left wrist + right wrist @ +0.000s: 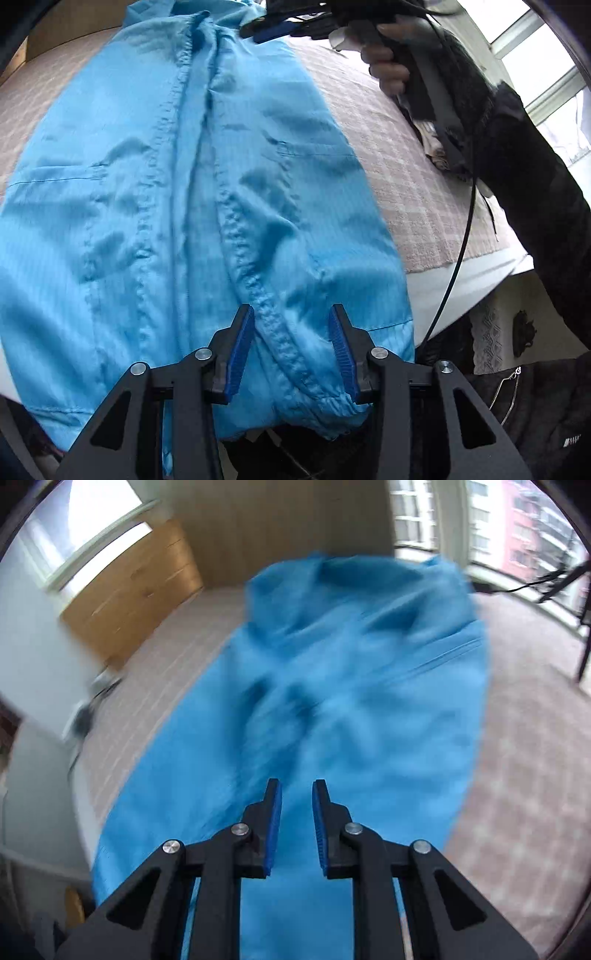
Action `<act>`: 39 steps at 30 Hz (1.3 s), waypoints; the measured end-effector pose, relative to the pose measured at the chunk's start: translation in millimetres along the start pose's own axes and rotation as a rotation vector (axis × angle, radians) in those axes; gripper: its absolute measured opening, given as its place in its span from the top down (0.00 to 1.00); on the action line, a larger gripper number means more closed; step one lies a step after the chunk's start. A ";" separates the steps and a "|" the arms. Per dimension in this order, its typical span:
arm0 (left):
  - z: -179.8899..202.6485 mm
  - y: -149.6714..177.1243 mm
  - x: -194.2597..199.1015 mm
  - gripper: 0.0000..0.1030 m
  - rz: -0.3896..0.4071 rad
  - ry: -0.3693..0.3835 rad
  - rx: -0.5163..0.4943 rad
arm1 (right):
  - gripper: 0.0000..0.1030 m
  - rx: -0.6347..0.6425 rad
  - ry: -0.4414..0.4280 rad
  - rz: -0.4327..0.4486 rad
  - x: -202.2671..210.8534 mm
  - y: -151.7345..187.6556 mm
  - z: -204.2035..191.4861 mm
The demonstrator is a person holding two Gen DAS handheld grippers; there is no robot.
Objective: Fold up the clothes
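Jacket [177, 206], light blue, is lying spread across a pinkish checked blanket [388, 155], zipper [255, 280] running up the middle toward the collar end at the far side

Left gripper [291, 343] is pointing steeply down over the near hem; its jaws are standing apart, straddling the lower end of the zipper, blue pads [240, 354] either side of the seam and not pressing on cloth, so it is open and holding nothing

In the left wrist view a hand [388, 62] in a dark sleeve [524, 192] is reaching in from the right, wrapped round the grip of the right gripper [273, 29] at the top edge of the picture, over the far end of the jacket; a black cable [458, 258] is hanging down from it past the blanket's edge

Right wrist view is heavily blurred. Right gripper [297, 812] is tilting down over the jacket [332, 701], jaws narrow but with a clear gap, blue cloth showing through the gap below them; no fabric is being pinched between the pads [275, 830], so it is reading as open, empty

Blanket [517, 738] is showing on both sides of the jacket; a wooden board [136, 594] is standing at the far left behind it, windows [417, 513] beyond

No containers in either view
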State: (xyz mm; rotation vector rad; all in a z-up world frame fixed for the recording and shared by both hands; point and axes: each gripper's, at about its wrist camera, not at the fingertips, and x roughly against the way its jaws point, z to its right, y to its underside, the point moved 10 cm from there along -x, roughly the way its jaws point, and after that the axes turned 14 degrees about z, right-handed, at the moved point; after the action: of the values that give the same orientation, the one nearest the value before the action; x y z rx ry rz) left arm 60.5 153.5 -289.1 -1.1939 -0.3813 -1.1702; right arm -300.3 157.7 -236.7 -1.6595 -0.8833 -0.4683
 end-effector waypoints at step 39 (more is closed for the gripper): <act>-163.4 36.7 139.5 0.60 0.040 -0.063 0.022 | 0.84 -0.090 0.024 -0.105 187.1 275.6 -147.0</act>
State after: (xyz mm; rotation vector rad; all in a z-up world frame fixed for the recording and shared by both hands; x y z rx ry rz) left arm 96.3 -60.1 -265.1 -1.2167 -0.4153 -1.0934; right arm 48.8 54.2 -242.5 -1.6913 -0.9469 -0.6064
